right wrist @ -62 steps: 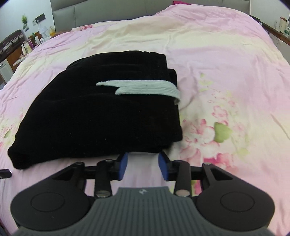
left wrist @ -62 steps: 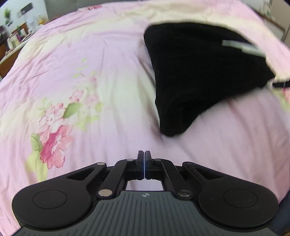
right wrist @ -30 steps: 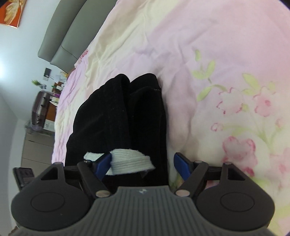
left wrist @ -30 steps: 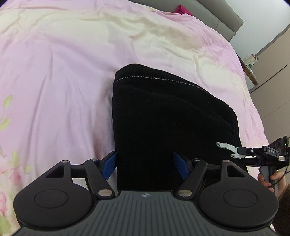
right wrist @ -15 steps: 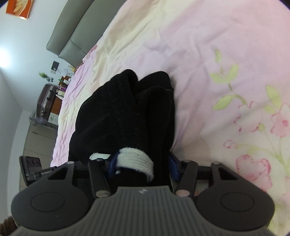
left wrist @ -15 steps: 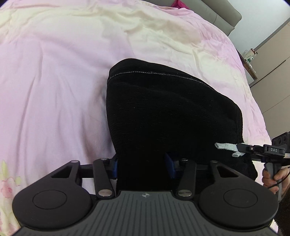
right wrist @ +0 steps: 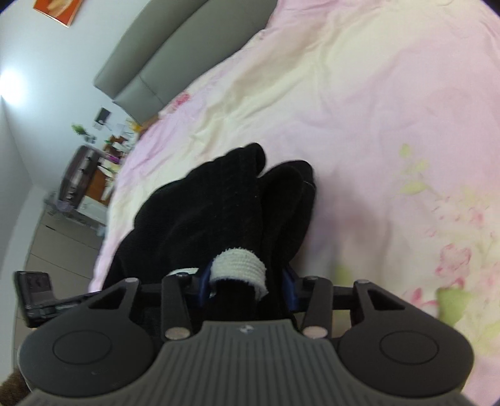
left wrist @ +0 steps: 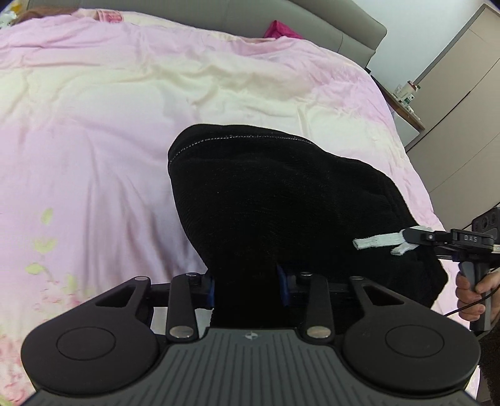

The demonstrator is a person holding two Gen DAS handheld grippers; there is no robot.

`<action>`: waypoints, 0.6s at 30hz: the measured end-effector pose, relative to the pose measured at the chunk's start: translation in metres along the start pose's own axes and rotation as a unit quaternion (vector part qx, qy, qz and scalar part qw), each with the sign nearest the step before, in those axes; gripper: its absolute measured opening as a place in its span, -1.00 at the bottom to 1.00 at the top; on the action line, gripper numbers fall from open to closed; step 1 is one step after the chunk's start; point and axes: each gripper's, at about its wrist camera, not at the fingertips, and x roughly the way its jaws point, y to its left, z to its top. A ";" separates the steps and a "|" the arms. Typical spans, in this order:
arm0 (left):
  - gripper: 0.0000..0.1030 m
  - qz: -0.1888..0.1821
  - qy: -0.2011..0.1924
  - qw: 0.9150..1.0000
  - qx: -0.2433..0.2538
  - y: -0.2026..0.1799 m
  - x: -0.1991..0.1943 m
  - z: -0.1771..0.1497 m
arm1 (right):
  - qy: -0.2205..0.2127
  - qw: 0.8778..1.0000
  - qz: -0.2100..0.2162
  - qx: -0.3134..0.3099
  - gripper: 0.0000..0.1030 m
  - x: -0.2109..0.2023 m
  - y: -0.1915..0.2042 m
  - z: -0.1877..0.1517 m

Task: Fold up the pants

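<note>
The black pants lie bunched and folded on the pink floral bed cover, their near edge lifted off it. My left gripper has its blue pads pressed on a thick wad of that black cloth, the jaws still closing. In the right wrist view the pants hang from my right gripper, which is also closing, clamped on black cloth wrapped by a white ribbed band. The right gripper shows at the right of the left wrist view, with the white band trailing from it.
A grey padded headboard and a magenta item are at the far end of the bed. A nightstand and wardrobe doors stand to the right. A cluttered dresser is on the other side. A person's hand holds the right handle.
Both grippers went from wide open around the pants' edge to clamped on the cloth. Both then rose, lifting the near edge off the bed.
</note>
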 end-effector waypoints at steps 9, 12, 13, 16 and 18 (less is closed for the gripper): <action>-0.24 0.037 -0.036 0.999 -0.003 0.049 -0.103 -0.007 | 0.006 0.998 0.036 -0.043 -0.23 0.015 0.102 -0.026; -0.24 0.057 -0.040 0.998 0.000 0.072 -0.138 -0.005 | 0.009 0.997 0.056 -0.045 -0.23 0.036 0.136 -0.035; -0.24 0.065 -0.041 0.997 0.001 0.080 -0.148 -0.004 | 0.011 0.997 0.063 -0.046 -0.23 0.044 0.147 -0.038; -0.24 0.089 -0.038 0.995 0.000 0.109 -0.175 -0.004 | 0.019 0.995 0.082 -0.047 -0.23 0.074 0.180 -0.049; -0.24 0.103 -0.034 0.994 0.001 0.125 -0.185 -0.005 | 0.025 0.994 0.093 -0.044 -0.23 0.098 0.200 -0.058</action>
